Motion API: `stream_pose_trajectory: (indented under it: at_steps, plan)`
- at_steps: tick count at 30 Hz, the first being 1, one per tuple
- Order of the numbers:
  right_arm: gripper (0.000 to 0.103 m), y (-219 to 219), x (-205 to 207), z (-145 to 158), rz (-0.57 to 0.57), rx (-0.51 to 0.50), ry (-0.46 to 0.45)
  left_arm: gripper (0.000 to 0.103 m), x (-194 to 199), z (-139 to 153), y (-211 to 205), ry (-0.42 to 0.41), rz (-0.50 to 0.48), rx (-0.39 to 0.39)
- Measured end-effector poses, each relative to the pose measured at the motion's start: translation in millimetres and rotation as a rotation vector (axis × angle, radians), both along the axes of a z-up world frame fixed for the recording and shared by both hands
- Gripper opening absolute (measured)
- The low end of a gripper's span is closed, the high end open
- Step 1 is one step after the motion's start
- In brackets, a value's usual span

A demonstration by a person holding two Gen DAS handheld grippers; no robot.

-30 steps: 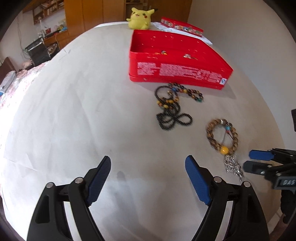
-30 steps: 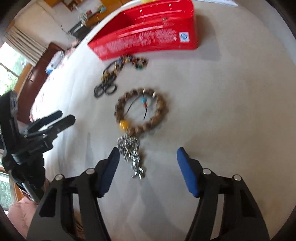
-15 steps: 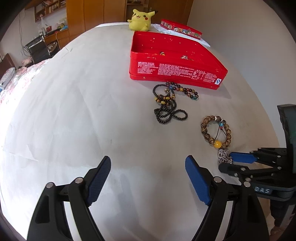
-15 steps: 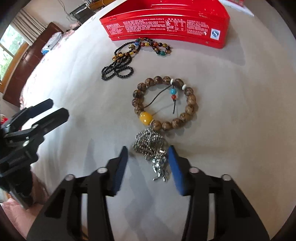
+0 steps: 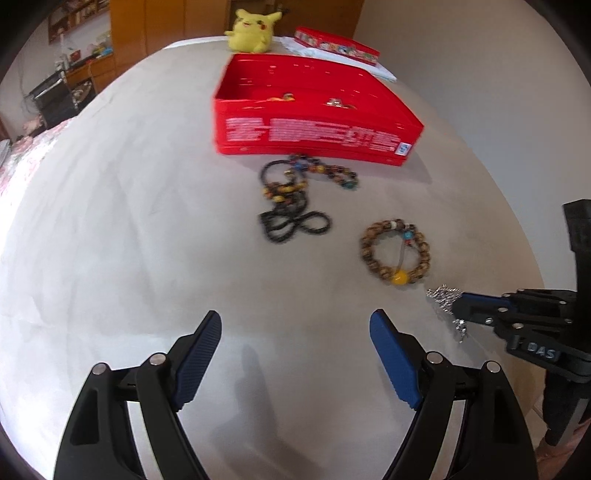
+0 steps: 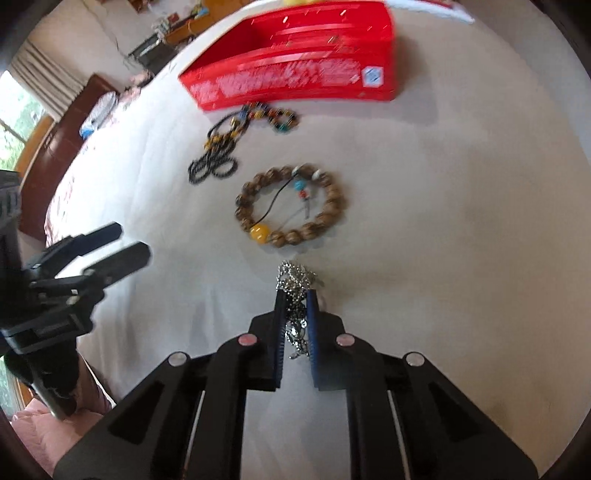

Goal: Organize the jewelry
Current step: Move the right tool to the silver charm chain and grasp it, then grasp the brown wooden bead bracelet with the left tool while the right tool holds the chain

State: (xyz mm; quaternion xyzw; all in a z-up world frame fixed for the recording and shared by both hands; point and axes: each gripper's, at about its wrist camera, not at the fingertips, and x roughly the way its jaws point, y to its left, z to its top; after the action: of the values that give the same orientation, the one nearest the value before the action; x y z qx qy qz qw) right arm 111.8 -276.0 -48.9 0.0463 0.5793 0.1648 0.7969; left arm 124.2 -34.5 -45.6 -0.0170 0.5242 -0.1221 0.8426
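My right gripper is shut on a silver chain and holds it just above the white table; it also shows in the left wrist view with the chain hanging from it. A brown bead bracelet with a yellow bead lies just beyond, also in the left wrist view. A tangle of dark and coloured bead strings lies before the open red tin box. My left gripper is open and empty over bare table.
The red box holds small jewelry pieces. A yellow plush toy and a red lid sit behind it. The table edge runs close on the right. My left gripper stands at the left in the right wrist view.
My right gripper closed on the silver chain and lifted it slightly off the table. The left gripper stayed open and shifted only a little.
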Motion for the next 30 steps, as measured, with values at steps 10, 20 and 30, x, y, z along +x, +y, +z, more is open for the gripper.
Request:
stream_pose_trajectory:
  at_steps: [10, 20, 30]
  plan:
    - [0.009, -49, 2, 11, -0.096, 0.029, -0.036, 0.083, 32, -9, -75, 0.039, -0.063, 0.069]
    - [0.009, -66, 7, 4, -0.116, 0.055, -0.033, 0.083, 49, -25, -101, 0.069, -0.065, 0.107]
    - [0.009, -68, 15, -6, -0.108, 0.07, -0.008, 0.045, 62, -42, -91, 0.103, -0.061, 0.109]
